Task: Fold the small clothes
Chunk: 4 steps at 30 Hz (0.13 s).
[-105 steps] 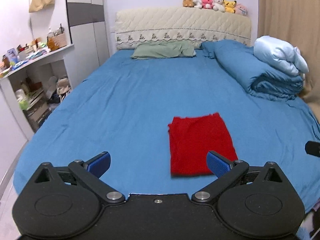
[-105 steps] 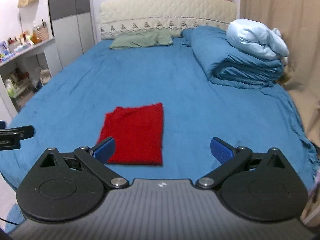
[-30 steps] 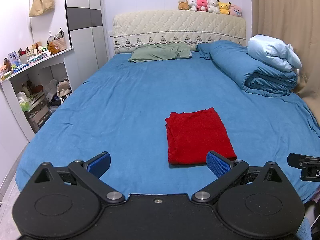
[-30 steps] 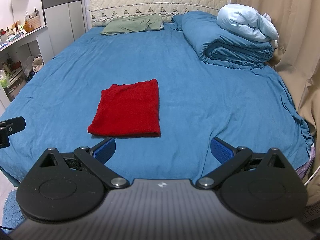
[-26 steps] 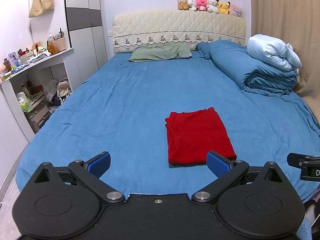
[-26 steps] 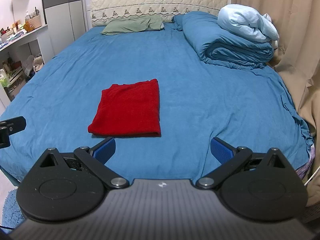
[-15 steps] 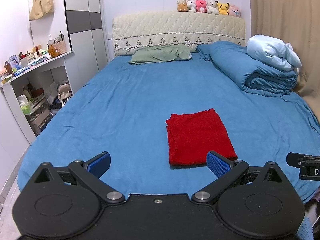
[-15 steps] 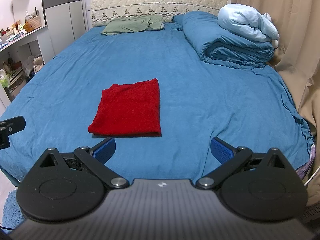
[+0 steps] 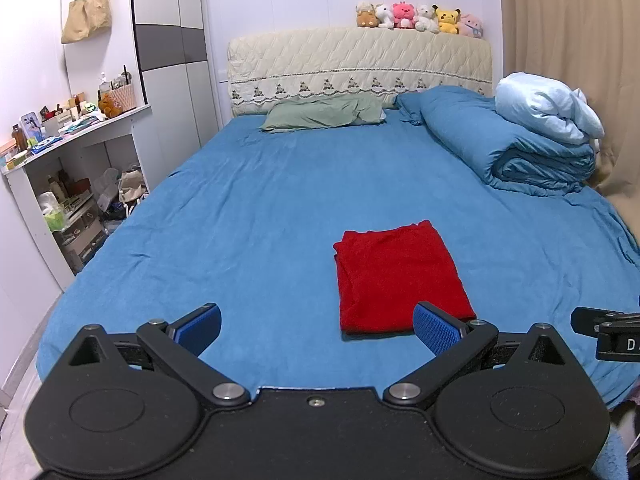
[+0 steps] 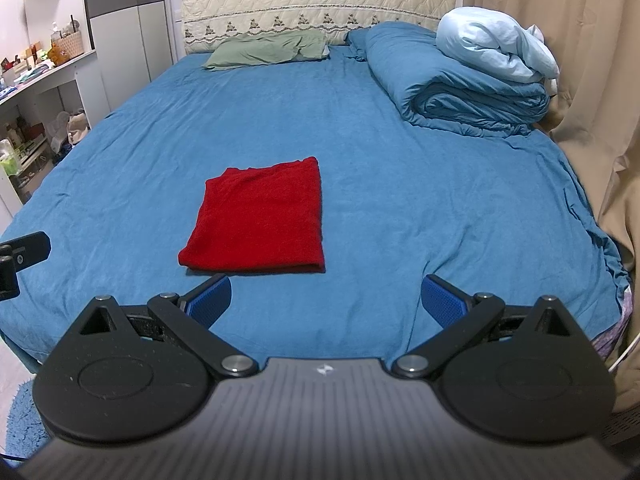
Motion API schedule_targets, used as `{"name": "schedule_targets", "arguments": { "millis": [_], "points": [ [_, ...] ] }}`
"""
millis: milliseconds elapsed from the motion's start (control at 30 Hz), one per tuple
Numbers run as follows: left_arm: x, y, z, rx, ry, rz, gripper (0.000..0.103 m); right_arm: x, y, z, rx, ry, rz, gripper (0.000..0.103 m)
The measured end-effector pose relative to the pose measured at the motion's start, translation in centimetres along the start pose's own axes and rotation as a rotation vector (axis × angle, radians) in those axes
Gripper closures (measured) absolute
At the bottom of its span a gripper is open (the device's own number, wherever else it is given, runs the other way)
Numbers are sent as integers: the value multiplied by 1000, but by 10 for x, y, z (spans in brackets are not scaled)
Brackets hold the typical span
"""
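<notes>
A bedroom seen from two hand-held grippers, both held above the foot of a wide bed (image 9: pixel 260 216) covered in a blue sheet. Places below are given relative to the folded red garment (image 9: pixel 396 276), which lies flat on the sheet as a neat rectangle, in the near half of the bed.

Far to the left of the garment, off the bed, a white shelf unit (image 9: pixel 76 136) stands against the wall, cluttered with bottles and small boxes; a beige bag (image 9: pixel 86 14) hangs on the wall above it.

The left gripper (image 9: pixel 316 326) hovers nearer the camera than the garment and slightly to its left, its blue-padded fingers (image 9: pixel 198 327) spread wide with nothing between them. Its right pad overlaps the garment's near edge in the picture; whether it touches the cloth cannot be told.

Beyond the garment, at the head of the bed, a green pillow (image 9: pixel 324 116) rests against a quilted cream headboard (image 9: pixel 360 64), with a row of plush toys (image 9: pixel 418 18) along its top.

The right gripper (image 10: pixel 326 300) hovers nearer the camera than the garment and to its right, clear of the cloth, fingers (image 10: pixel 444 304) likewise wide apart and empty.

Beyond the garment to the right, a rolled blue duvet (image 10: pixel 460 88) carries a pale blue bundle (image 10: pixel 496 44). Beige curtains (image 10: pixel 580 80) hang at the far right.
</notes>
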<state>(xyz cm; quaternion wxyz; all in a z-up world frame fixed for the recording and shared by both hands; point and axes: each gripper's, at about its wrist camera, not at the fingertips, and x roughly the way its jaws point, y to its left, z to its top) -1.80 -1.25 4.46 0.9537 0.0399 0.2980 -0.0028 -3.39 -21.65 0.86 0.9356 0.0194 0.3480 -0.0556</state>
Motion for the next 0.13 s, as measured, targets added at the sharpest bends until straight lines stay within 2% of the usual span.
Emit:
{"name": "schedule_targets", "arguments": {
  "millis": [133],
  "points": [
    [0, -1, 0, 1, -1, 2, 0, 0, 0, 0, 1, 0, 0, 0]
  ]
}}
